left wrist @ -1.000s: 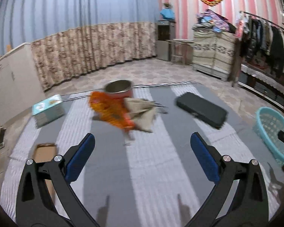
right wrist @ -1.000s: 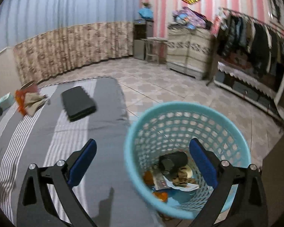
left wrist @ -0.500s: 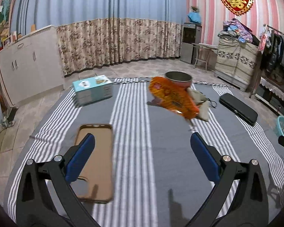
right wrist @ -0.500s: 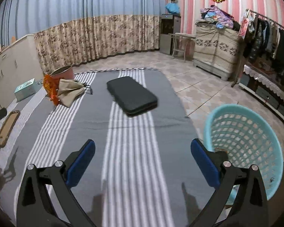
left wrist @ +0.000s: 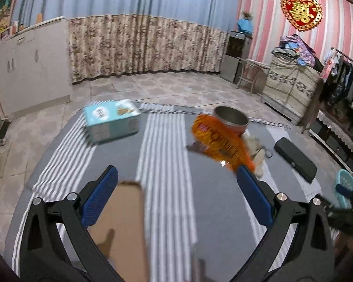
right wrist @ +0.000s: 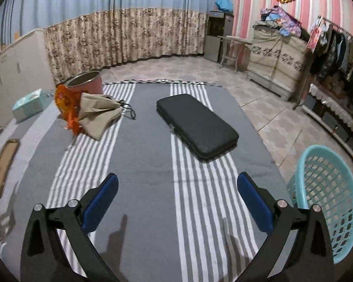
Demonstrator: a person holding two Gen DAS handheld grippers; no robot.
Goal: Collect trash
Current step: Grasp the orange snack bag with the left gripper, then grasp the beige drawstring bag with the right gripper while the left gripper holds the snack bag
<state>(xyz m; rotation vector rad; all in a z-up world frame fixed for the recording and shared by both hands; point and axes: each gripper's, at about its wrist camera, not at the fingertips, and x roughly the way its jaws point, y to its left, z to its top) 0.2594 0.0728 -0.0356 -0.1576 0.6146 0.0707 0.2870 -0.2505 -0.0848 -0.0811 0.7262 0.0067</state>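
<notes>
Both pairs of jaws stand wide apart with nothing between them. The left gripper (left wrist: 176,195) hangs over a grey mat with white stripes (left wrist: 167,155); a flat brown cardboard piece (left wrist: 122,230), blurred, lies on the mat directly under it, nearer its left finger. Ahead and to the right, close to the tip of its right finger, an orange snack wrapper (left wrist: 221,143) leans against a round metal tin (left wrist: 231,118) whose inside cannot be made out. A light blue carton (left wrist: 111,123) sits ahead to the left, well apart from the jaws.

The right gripper (right wrist: 176,195) hovers over bare mat. A black flat case (right wrist: 197,125) lies ahead of it, slightly right. The wrapper, a beige drawstring pouch (right wrist: 100,115) and the tin are clustered far to its left front. A turquoise plastic basket (right wrist: 327,197) stands just right of the right finger, off the mat's edge; its contents are hidden from this angle.
</notes>
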